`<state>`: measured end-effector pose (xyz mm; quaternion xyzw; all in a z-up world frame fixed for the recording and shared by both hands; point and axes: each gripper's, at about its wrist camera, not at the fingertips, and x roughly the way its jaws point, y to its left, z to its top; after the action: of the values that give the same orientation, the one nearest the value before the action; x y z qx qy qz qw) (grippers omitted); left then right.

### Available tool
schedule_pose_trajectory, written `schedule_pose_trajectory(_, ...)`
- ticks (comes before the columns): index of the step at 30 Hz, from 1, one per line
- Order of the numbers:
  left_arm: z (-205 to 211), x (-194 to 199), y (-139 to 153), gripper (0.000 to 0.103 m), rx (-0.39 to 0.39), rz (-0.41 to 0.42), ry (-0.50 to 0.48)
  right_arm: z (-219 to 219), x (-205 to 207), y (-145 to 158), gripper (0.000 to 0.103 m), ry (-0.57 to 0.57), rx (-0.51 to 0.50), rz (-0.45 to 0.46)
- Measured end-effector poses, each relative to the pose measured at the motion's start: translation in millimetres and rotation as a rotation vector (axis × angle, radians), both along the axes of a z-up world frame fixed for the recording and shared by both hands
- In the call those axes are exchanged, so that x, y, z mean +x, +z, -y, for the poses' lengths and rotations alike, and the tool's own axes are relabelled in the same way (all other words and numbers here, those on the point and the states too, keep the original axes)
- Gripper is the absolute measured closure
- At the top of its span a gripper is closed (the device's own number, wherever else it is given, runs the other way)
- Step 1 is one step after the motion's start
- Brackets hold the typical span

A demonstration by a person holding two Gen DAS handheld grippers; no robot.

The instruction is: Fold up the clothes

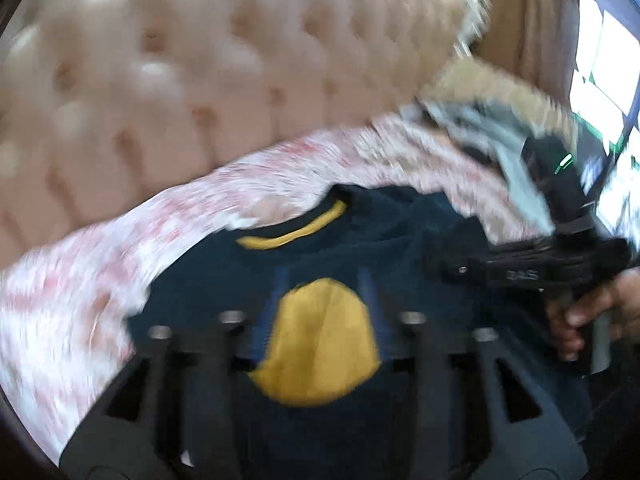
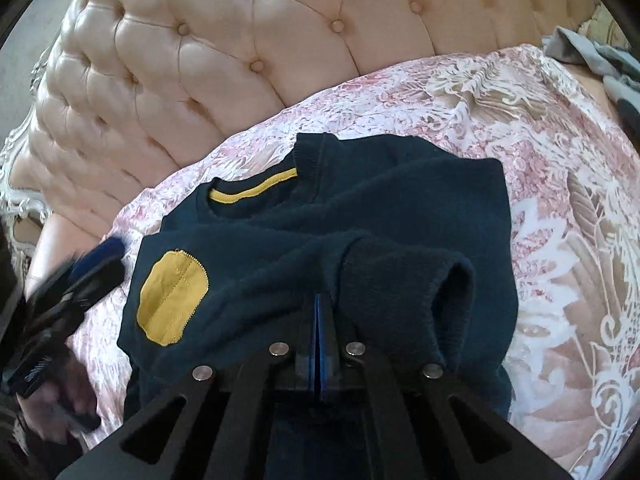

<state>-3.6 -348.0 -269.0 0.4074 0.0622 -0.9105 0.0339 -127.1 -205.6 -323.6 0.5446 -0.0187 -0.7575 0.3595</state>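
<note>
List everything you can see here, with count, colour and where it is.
sweater: one, navy with yellow elbow patch and collar trim, on the bedspread
bedspread: one, pink and white floral, covers the bed
headboard: one, beige, tufted, behind the bed
grey cloth: one, far right edge of the bed
right gripper: shut on sweater sleeve
left gripper: open, above the patch
hand: one, holding the right gripper's handle

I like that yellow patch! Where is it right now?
In the right wrist view the yellow patch sits left of centre on the dark blue sweater, below its yellow collar stripe, near the left gripper.
</note>
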Motion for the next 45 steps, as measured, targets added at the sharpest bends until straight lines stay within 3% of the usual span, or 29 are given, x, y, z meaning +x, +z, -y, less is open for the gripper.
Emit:
schedule_pose_trajectory(7,-22.1,-61.8,-29.6,0.05,-0.142,0.251,-0.237,-14.3,0.4,-2.9,0.1,0.015,-0.137,0.033)
schedule_pose_trajectory(8,-23.2,-65.5,-33.3,0.053,-0.152,0.284,-0.243,-16.2,1.8,-2.5,0.099,0.03,-0.158,0.032)
schedule_pose_trajectory(10,-21.7,-69.2,-33.7,0.079,-0.115,0.313,-0.236,-16.9,3.4,-2.1,0.099,0.054,-0.165,0.029)
schedule_pose_trajectory(13,-9.8,-73.0,-27.5,0.091,-0.066,0.299,-0.154,-19.1,5.2,-0.5,0.099,0.057,-0.174,0.034)
schedule_pose_trajectory(17,5.4,-76.9,-36.3,0.091,0.061,0.305,-0.047,-20.3,11.3,-0.5,0.1,0.058,-0.175,0.007)
schedule_pose_trajectory(19,6.5,-74.9,-35.2,0.084,0.08,0.297,-0.022,-19.7,12.2,-1.8,0.1,0.054,-0.164,0.002)
schedule_pose_trajectory(25,12.2,-54.8,3.0,0.07,0.108,0.166,0.031,-32.9,-5.2,6.2,0.096,-0.008,-0.231,0.159)
schedule_pose_trajectory(26,10.2,-57.4,3.0,0.07,0.111,0.165,0.034,-37.4,-6.2,10.9,0.089,-0.024,-0.243,0.153)
schedule_pose_trajectory(27,4.8,-62.3,-0.6,0.07,0.102,0.179,0.022,-39.7,-5.9,15.0,0.075,-0.03,-0.245,0.133)
schedule_pose_trajectory(29,-8.6,-72.6,-10.5,0.07,0.068,0.222,-0.019,-40.0,-2.9,18.3,0.055,-0.027,-0.222,0.085)
schedule_pose_trajectory(30,-17.0,-78.3,-18.2,0.07,0.04,0.256,-0.045,-38.8,-1.3,17.6,0.054,-0.016,-0.216,0.077)
schedule_pose_trajectory(32,-31.1,-93.9,-34.6,0.07,-0.055,0.319,-0.066,-36.8,0.8,13.9,0.054,-0.01,-0.184,0.064)
schedule_pose_trajectory(35,-29.1,-106.3,-37.4,0.061,-0.087,0.322,-0.004,-34.1,4.0,11.7,0.055,-0.007,-0.157,0.044)
schedule_pose_trajectory(37,-20.0,-106.9,-35.2,0.061,-0.06,0.305,0.071,-33.1,5.6,10.8,0.055,0.002,-0.14,0.035)
schedule_pose_trajectory(41,2.1,-94.5,-22.9,0.061,0.129,0.238,0.14,-40.3,4.4,7.6,0.057,0.003,-0.161,0.049)
schedule_pose_trajectory(43,-5.9,-88.7,-13.7,0.061,0.139,0.213,0.089,-40.2,2.8,3.9,0.059,0.0,-0.176,0.056)
schedule_pose_trajectory(45,-23.9,-91.0,-17.8,0.061,0.071,0.246,0.04,-41.4,2.9,2.7,0.061,-0.003,-0.183,0.057)
